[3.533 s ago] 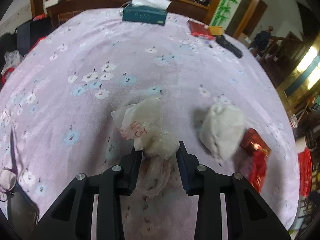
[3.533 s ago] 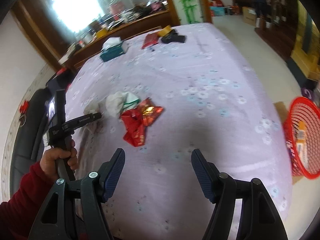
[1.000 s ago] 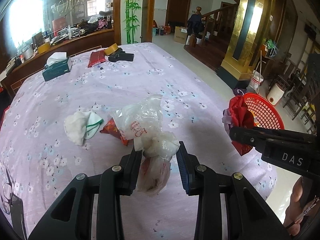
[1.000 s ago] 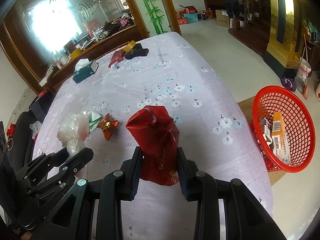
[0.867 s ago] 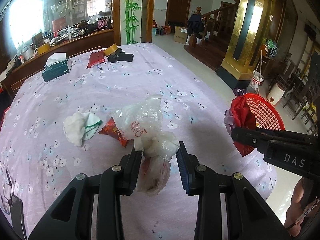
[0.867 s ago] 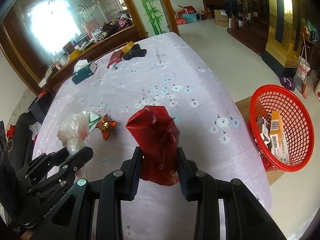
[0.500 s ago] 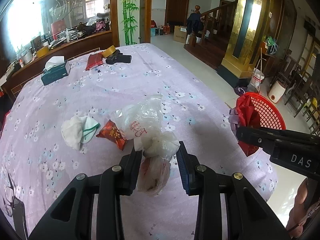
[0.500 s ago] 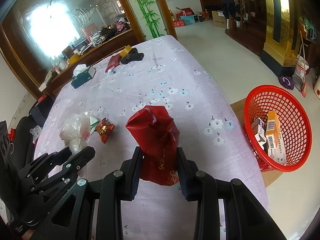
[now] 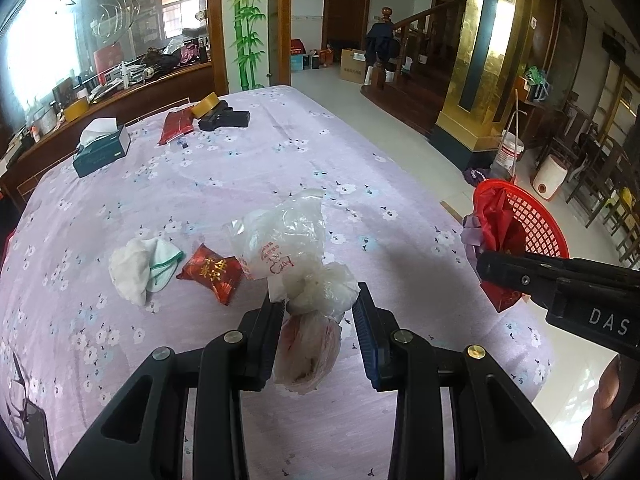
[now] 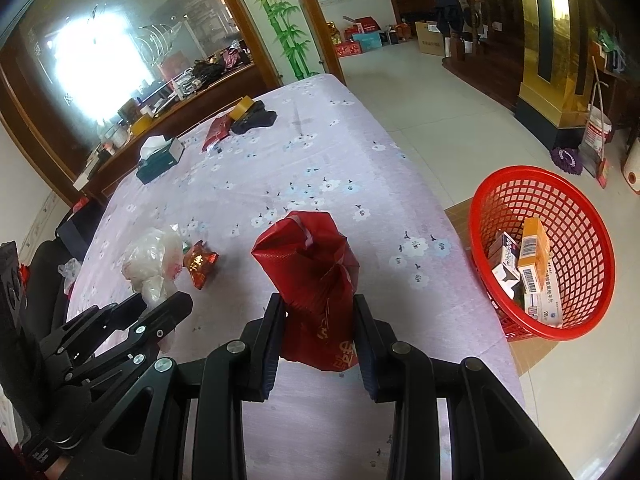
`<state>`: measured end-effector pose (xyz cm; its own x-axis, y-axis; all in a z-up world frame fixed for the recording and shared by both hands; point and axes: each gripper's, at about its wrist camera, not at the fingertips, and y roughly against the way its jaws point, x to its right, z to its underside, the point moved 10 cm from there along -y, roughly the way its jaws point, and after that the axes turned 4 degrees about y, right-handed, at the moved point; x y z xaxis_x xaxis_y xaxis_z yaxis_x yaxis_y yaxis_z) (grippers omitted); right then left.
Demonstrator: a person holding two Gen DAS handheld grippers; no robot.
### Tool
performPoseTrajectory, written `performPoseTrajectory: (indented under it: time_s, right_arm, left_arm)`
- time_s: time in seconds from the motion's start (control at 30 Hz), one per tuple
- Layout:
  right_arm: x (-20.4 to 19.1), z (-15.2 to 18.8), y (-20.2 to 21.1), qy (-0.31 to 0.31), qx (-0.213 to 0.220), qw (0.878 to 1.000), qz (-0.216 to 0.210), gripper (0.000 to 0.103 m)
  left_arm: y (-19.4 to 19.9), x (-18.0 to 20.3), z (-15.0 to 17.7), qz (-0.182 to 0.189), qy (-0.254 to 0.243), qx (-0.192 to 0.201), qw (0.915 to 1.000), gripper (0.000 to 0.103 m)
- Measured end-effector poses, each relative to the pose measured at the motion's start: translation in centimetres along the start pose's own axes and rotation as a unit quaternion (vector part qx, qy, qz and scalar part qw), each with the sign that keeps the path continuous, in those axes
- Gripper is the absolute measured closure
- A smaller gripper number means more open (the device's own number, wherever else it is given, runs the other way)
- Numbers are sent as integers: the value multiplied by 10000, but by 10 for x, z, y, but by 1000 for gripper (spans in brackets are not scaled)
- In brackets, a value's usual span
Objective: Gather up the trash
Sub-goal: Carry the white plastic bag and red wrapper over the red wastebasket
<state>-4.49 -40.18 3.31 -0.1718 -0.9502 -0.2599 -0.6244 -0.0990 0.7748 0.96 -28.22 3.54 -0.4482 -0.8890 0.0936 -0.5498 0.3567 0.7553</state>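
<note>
— Holding anything?
— Left gripper (image 9: 319, 322) pinches a crumpled clear plastic bag (image 9: 298, 254) between its fingers; right gripper (image 10: 318, 330) clamps a creased red foil bag (image 10: 316, 280), red mesh basket (image 10: 560, 320) right of it.

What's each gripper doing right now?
Left gripper: shut on the clear bag.
Right gripper: shut on the red bag.
</note>
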Motion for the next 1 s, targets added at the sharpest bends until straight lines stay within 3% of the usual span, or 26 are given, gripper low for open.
performPoseTrajectory:
  time_s: [0.73,1.0]
  right_arm:
    - [50,1,12,-433,86,9988,189,67]
    - [90,-1,25,-801,189,9960,335,67]
  left_arm:
    - [-19,47,-7,209,-341,-96,9992,70]
    - [-26,85,-21,580,-593,-135,9965,70]
